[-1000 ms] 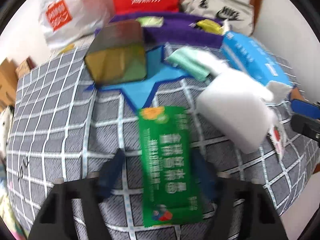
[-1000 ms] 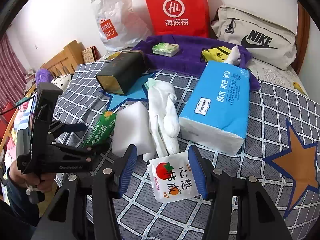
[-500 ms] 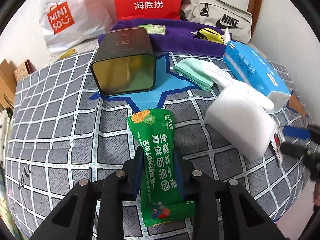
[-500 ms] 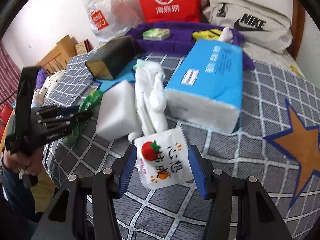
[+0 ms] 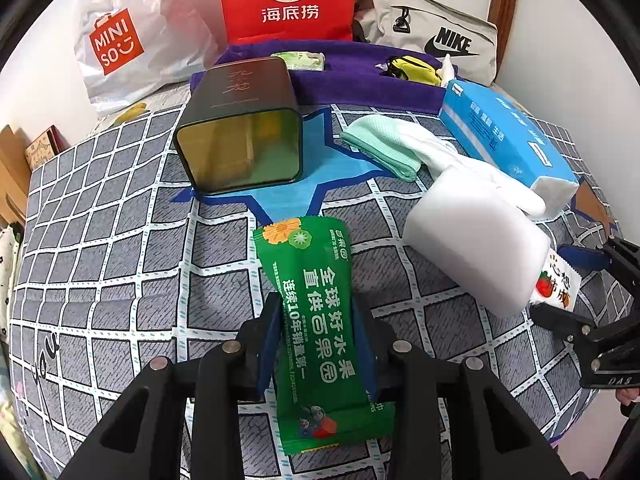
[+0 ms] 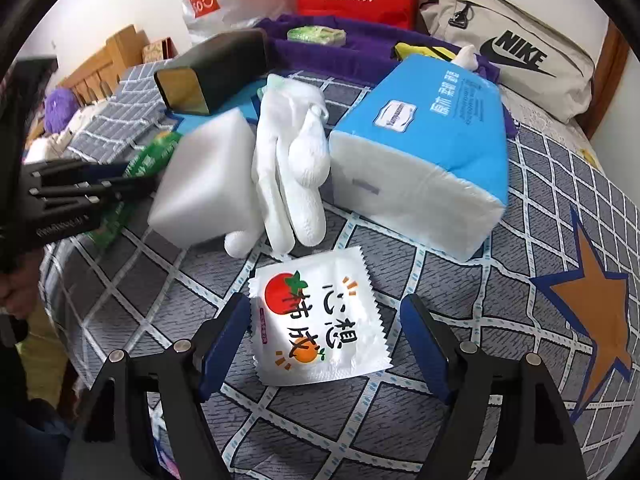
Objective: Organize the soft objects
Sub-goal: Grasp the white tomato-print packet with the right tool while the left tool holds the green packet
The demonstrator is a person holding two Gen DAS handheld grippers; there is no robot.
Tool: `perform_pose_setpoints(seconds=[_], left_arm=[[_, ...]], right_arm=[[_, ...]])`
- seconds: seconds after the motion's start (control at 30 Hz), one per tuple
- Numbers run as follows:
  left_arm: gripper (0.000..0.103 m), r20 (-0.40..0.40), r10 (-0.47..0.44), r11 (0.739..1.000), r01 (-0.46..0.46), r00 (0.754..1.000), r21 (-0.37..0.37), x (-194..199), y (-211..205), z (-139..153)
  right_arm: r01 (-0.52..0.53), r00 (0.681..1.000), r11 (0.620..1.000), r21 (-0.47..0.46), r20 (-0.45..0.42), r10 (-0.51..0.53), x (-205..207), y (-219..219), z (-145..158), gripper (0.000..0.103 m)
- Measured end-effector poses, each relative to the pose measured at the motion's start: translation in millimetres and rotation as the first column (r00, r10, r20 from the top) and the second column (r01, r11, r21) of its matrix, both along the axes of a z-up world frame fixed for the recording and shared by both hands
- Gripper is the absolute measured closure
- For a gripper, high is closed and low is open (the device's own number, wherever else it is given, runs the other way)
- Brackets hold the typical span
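The left gripper [image 5: 318, 332] has its fingers pinching the green snack packet [image 5: 316, 320] across the middle as they begin easing apart, the packet lying on the checked bedspread [image 5: 112, 264] at 6 o'clock of the dark tin [image 5: 240, 128]; the right gripper [image 6: 324, 340] has its fingers spreading either side of the white tomato sachet [image 6: 320, 320], not touching it, at 6 o'clock of the white glove [image 6: 292, 168].

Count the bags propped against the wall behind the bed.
3. The white Miniso bag stands leftmost, the red Hi bag in the middle, the beige Nike bag rightmost. Others may be hidden.
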State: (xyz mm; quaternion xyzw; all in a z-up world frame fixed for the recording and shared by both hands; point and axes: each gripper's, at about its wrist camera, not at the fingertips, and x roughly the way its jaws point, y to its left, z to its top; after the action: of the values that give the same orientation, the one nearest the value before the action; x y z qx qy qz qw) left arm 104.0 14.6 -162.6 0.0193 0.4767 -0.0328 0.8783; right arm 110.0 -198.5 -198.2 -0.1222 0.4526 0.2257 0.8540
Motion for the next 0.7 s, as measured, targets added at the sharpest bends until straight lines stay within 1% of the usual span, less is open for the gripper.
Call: perform_pose_setpoints(seconds=[0.07,0.1,0.17,0.23,0.27,0.3,0.47,0.53,0.6,0.67,0.7], left_arm=[[0.07,0.002,-0.001,1.0,0.001,1.0,0.002,0,0,0],[0.07,0.003,-0.002,1.0,0.002,1.0,0.002,0,0,0],[0.07,0.004,-0.002,1.0,0.002,1.0,0.001,-1,0,-1],[0.07,0.006,-0.006,1.0,0.006,1.0,-0.001,-1,0,0],[0.07,0.007,-0.007,1.0,0.007,1.0,-0.002,-1,1,0],[0.07,0.008,-0.008,1.0,0.008,1.0,-0.002,-1,1,0],[0.072,0.005,-0.011,1.0,0.011,1.0,-0.024,0,3,1],[0.073,-0.002,-0.021,0.998,0.021,1.0,-0.053,1,5,3],[0.073,-0.003,-0.034,0.998,0.034,0.999,-0.058,0,4,4],[0.074,0.002,-0.045,0.997,0.045,0.999,-0.061,0,3,7],[0.074,0.004,-0.048,0.997,0.049,0.999,-0.064,-1,3,9]], right_arm=[[-0.018,1.0,1.0,-0.007,0.011,0.018,-2,3,-1,0.025],[-0.031,0.999,1.0,-0.006,0.021,0.031,-3,4,-1,0.028],[-0.037,0.999,0.999,0.002,0.029,0.037,-4,2,0,0.036],[-0.034,0.999,0.999,0.011,0.026,0.034,-4,-1,2,0.047],[-0.035,0.999,0.999,0.02,0.019,0.034,-4,-3,2,0.051],[-0.033,0.999,0.999,0.025,0.016,0.032,-3,-4,4,0.058],[-0.026,1.0,0.998,0.064,-0.001,0.026,-4,-9,9,0.067],[-0.02,1.0,0.997,0.07,-0.007,0.021,-5,-10,10,0.071],[-0.009,1.0,0.998,0.066,-0.004,0.009,-7,-11,12,0.072],[-0.001,1.0,0.997,0.081,-0.006,0.001,-9,-13,18,0.077],[-0.001,1.0,0.996,0.086,-0.008,0.002,-9,-13,19,0.089]])
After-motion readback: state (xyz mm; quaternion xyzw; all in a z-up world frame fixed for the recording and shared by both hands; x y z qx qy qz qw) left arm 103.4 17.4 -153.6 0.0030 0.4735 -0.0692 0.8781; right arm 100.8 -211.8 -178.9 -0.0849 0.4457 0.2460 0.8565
